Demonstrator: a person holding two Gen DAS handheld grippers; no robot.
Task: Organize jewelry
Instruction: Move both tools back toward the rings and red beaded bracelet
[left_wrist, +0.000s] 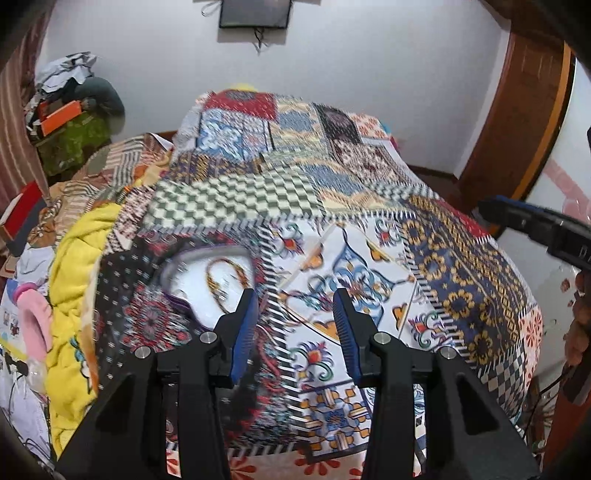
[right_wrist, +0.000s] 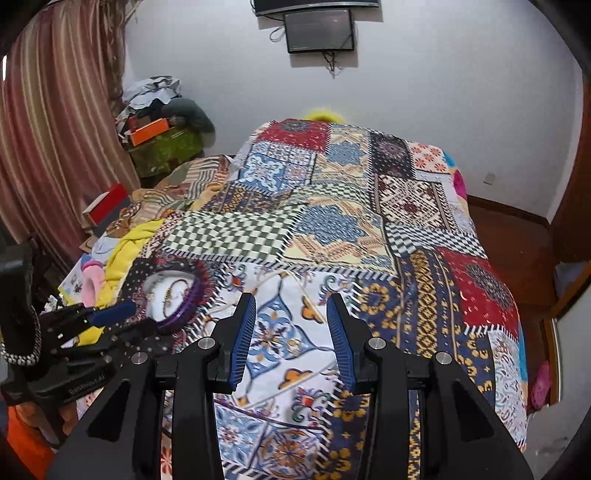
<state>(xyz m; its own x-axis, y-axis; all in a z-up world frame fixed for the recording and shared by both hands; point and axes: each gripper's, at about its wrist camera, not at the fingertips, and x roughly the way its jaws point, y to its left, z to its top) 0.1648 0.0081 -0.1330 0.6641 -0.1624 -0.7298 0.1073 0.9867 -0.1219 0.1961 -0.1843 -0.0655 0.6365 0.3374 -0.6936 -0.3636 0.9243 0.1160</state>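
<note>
Jewelry, a gold chain (left_wrist: 226, 284), is lying looped inside a purple-rimmed white tray (right_wrist: 188, 299) near the bed's left edge, its loop seemingly running away from the cameras. The left gripper (left_wrist: 293, 325) is hovering just right of it, released and empty; the right gripper (right_wrist: 291, 332) is likewise gaping over the patchwork bedspread (right_wrist: 369, 229). I judge the reach is starting: next, closing on the chain.

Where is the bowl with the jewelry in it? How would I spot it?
Look at the big patchwork bedspread covering the bed, then go to its near left side, beside the yellow blanket. There sits a round dish with a purple rim and white inside, holding gold-coloured jewelry. It is the only round, white thing on the patterned cloth.
</note>
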